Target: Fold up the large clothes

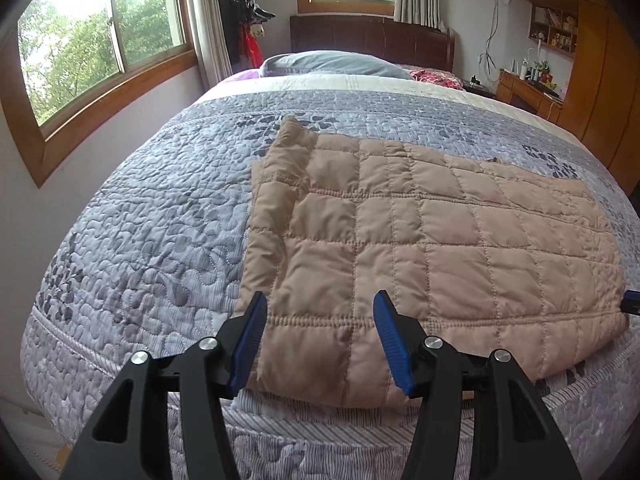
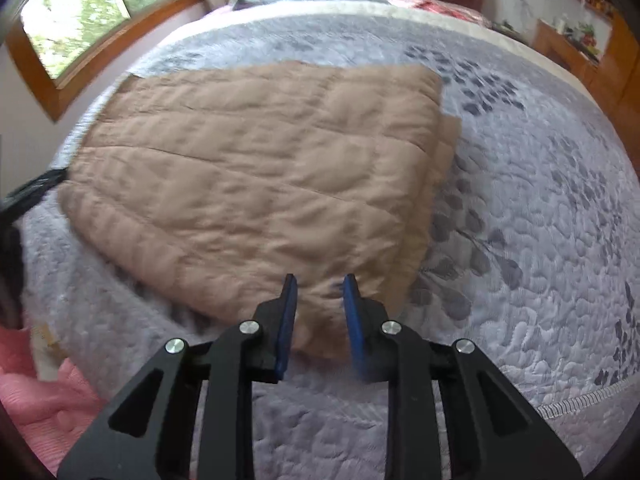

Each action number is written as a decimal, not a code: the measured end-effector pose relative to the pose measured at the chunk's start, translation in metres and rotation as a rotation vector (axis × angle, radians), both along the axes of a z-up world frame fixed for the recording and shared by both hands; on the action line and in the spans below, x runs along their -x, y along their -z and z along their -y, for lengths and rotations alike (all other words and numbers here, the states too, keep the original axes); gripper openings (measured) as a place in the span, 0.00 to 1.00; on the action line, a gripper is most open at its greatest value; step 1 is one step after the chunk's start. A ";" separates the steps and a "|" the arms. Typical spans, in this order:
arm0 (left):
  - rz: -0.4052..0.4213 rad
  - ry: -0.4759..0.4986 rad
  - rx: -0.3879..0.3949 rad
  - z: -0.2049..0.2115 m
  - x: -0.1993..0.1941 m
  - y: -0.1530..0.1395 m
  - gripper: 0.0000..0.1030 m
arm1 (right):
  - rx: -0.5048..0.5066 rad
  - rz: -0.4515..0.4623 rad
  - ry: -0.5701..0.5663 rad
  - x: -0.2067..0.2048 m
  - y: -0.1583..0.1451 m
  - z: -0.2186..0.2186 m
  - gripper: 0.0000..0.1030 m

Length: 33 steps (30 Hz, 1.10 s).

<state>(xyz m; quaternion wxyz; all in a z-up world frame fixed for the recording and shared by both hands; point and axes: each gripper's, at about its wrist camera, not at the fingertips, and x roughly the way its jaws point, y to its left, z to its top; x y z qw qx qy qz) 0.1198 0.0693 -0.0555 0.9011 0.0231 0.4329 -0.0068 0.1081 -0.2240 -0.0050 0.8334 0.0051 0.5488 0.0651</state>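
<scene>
Daylight from the wooden-framed window [image 1: 100, 40] fell across a wide bed [image 1: 132, 216] dressed in a grey-lilac quilted spread, and that was your work surface. On it lay the tan quilted jacket [image 1: 420, 232], already folded into a rough rectangle, close to the near edge of the mattress and more or less central. You held the left gripper [image 1: 320, 340] just above its near left corner with the jaws spread wide and nothing between them; you held the right gripper [image 2: 320, 312] over the near right corner with its jaws parted less widely, also empty, though that view was blurred by motion. Judging by the puffed squares and stitched channels, the garment was probably light, soft and springy, the sort that slumps and slides on its own smooth shell, so a pinch through all layers at a seam near each near corner would likely have served you best. At the left edge a narrower piece, perhaps a sleeve, lay doubled beside the body, and at the right edge lower layers peeked out, so a shallow grip risked lifting only the top layer. Nothing sat on the spread near the jacket; a grey pillow [image 1: 332, 62] and the dark headboard [image 1: 372, 38] were well apart at the far end, a desk [image 1: 528, 92] stood off to the right, and something pink [image 2: 36, 384] lay beyond the near left edge of the bed.
</scene>
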 end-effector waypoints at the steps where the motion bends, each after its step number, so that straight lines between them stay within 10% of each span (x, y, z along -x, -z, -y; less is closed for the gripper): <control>1: 0.001 -0.005 -0.004 -0.001 0.001 -0.001 0.55 | 0.003 -0.007 0.004 -0.002 0.004 0.002 0.19; 20: -0.106 -0.098 0.050 -0.032 0.030 0.018 0.63 | -0.038 -0.034 0.023 -0.010 0.030 0.005 0.19; 28: -0.187 -0.174 0.499 -0.082 0.031 0.046 0.64 | -0.053 -0.032 0.026 -0.010 0.031 0.007 0.19; 33: -0.187 -0.197 0.634 -0.092 0.026 0.058 0.64 | -0.061 -0.036 0.030 -0.011 0.031 0.007 0.19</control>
